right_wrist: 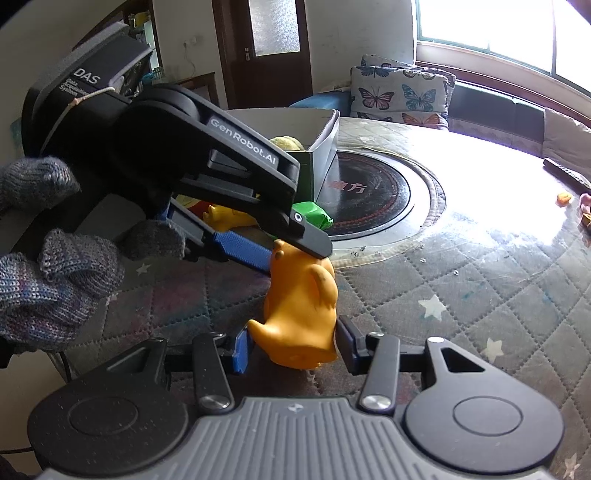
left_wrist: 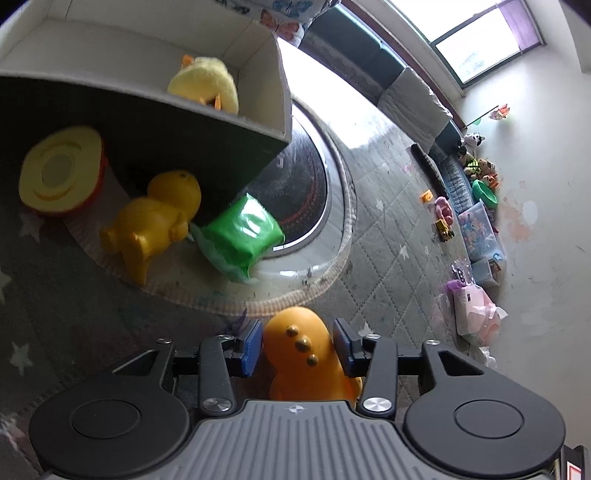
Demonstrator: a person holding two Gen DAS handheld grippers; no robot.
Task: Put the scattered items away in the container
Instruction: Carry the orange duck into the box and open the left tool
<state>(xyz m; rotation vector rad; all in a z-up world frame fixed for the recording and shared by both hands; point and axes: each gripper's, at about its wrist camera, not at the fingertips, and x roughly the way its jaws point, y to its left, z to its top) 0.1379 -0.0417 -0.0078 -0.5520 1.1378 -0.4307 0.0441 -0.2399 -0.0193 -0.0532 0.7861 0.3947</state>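
Quilted star-patterned table cover [right_wrist: 461, 280] beneath a bright window [right_wrist: 491, 22]; both grippers [left_wrist: 298, 341] [right_wrist: 293, 341] bracket the orange toy [right_wrist: 301, 306], left released, right clenched.

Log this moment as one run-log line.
left gripper: open around orange toy | right gripper: shut on orange toy | box: holds plush duck | outside box: yellow toy, green packet

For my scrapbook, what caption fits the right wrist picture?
The right gripper clamps the orange toy; the open left gripper straddles its top.
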